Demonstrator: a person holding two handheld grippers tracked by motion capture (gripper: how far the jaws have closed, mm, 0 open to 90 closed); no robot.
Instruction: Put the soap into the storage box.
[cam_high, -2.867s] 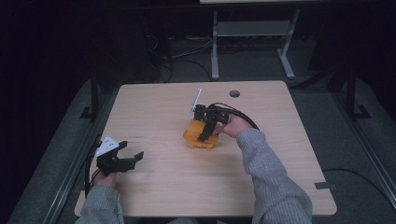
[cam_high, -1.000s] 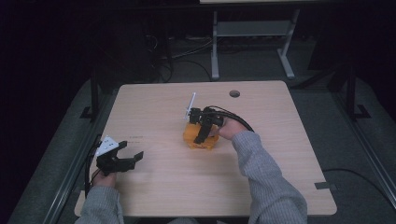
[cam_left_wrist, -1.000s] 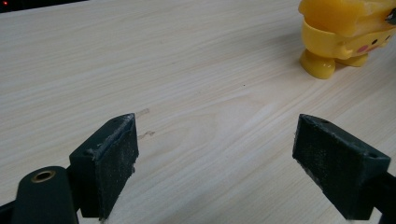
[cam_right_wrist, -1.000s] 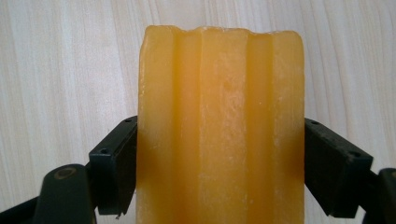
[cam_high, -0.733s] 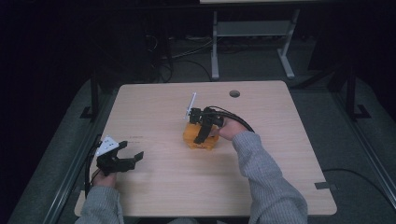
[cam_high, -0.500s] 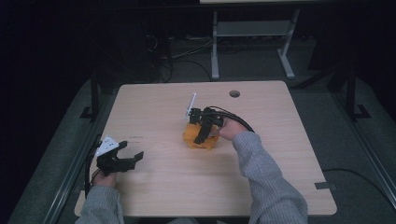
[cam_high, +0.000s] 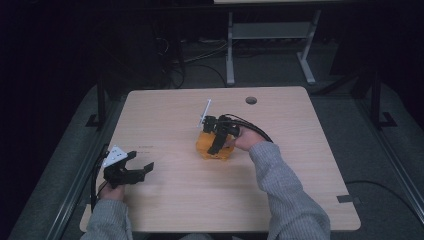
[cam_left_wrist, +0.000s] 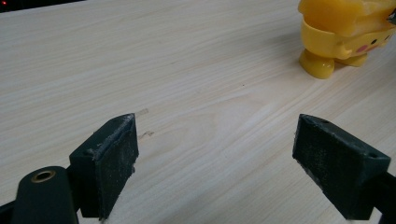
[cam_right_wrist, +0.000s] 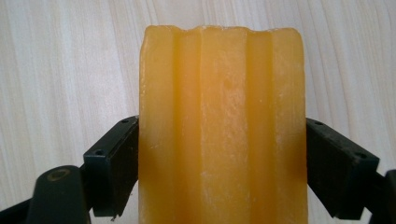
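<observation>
Already the right gripper (cam_right_wrist: 223, 163) pinches the ribbed yellow-orange plastic toy figure (cam_right_wrist: 223, 121) at frame centre, ribs running along its jaws; left gripper (cam_high: 131, 171) spread wide, lower left, well apart.

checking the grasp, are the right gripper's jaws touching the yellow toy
Touching. In the right gripper view both black jaws of the right gripper press flat against the ribbed sides of the yellow toy, with no gap on either side.

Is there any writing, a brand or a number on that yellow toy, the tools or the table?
None can be read. The yellow toy bears only a pink cheek spot, no letters. The table and both tools, left tool and right tool, show no writing.
</observation>
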